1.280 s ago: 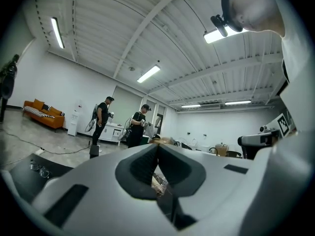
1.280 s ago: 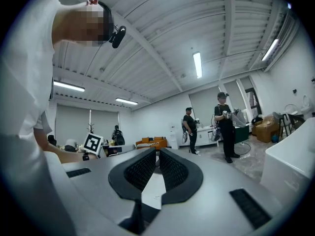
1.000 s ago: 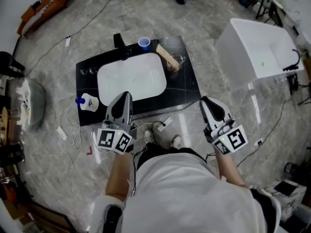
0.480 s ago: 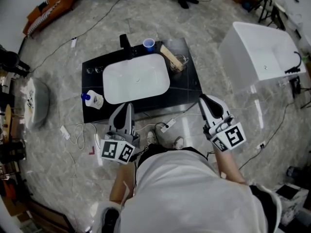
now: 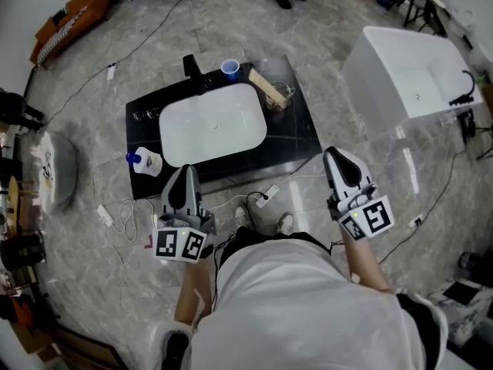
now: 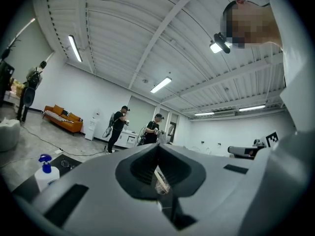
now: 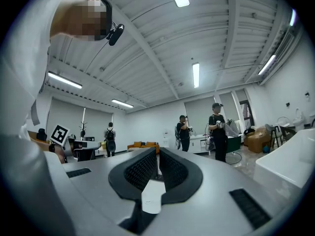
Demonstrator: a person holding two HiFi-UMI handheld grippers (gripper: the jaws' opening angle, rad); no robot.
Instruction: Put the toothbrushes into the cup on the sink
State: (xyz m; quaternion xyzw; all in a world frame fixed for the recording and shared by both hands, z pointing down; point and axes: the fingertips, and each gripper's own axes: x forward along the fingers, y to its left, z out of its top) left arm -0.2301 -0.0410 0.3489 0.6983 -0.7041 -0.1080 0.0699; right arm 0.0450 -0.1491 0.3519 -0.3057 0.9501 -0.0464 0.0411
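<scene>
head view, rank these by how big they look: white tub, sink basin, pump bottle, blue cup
1. white tub
2. sink basin, somewhat smaller
3. pump bottle
4. blue cup, smallest, though it sits farther from the camera, so the gap is unsure

Sink (image 5: 212, 126): white, smooth, glossy. Counter (image 5: 300, 129): black, glossy. Floor (image 5: 100, 129): grey veined stone, polished. Cup (image 5: 229, 68): blue plastic. Bottle (image 5: 146, 162): white plastic.

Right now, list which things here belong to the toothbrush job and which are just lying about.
Job:
- blue cup
- tan sticks, probably the toothbrushes
- clear glass beside them
- sink
- left claw and right claw, both shut, empty

Lying about:
- pump bottle
- power strip on the floor
- white tub
- orange sofa
</scene>
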